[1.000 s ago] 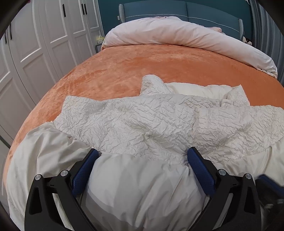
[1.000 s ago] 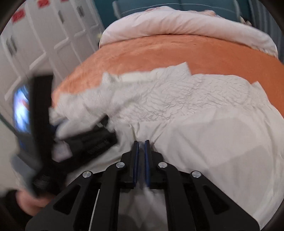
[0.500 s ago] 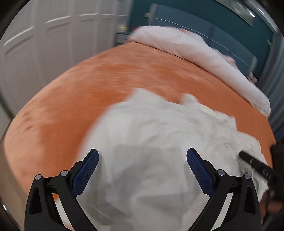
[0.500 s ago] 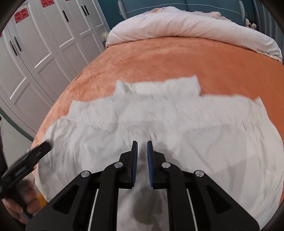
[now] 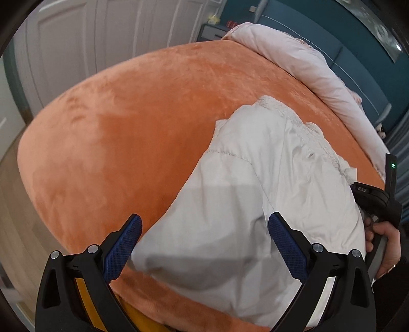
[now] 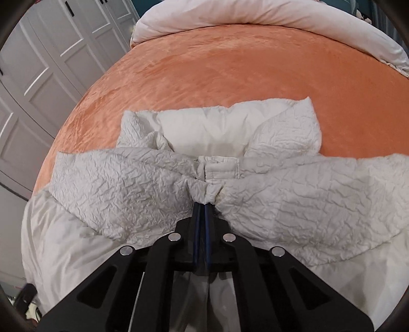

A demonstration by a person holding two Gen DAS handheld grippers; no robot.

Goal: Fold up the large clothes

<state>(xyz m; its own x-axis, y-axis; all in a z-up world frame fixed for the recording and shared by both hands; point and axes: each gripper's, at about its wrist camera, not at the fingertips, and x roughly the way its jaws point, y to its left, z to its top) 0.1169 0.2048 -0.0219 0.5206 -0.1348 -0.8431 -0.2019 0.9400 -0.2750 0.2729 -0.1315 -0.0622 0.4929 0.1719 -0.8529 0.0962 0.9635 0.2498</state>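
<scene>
A white padded jacket (image 6: 143,184) with crinkled quilted panels and a smooth lining lies on the orange bed cover (image 6: 230,63). It also shows in the left wrist view (image 5: 255,194) as a smooth white bundle near the bed's front edge. My right gripper (image 6: 202,206) is shut on a bunched fold of the jacket at its middle. My left gripper (image 5: 204,235) is open, its blue pads either side of the jacket's near end, holding nothing. The right gripper's body and the hand on it (image 5: 378,219) show at the right of the left wrist view.
A rolled pale duvet (image 6: 255,18) lies along the far end of the bed, also in the left wrist view (image 5: 306,61). White wardrobe doors (image 6: 51,63) stand at the left. The bed's front edge and wooden floor (image 5: 15,229) lie at the left.
My left gripper has swung left and back, now looking across the jacket's side. My right gripper has closed on a fold and the jacket's quilted part is bunched toward it.
</scene>
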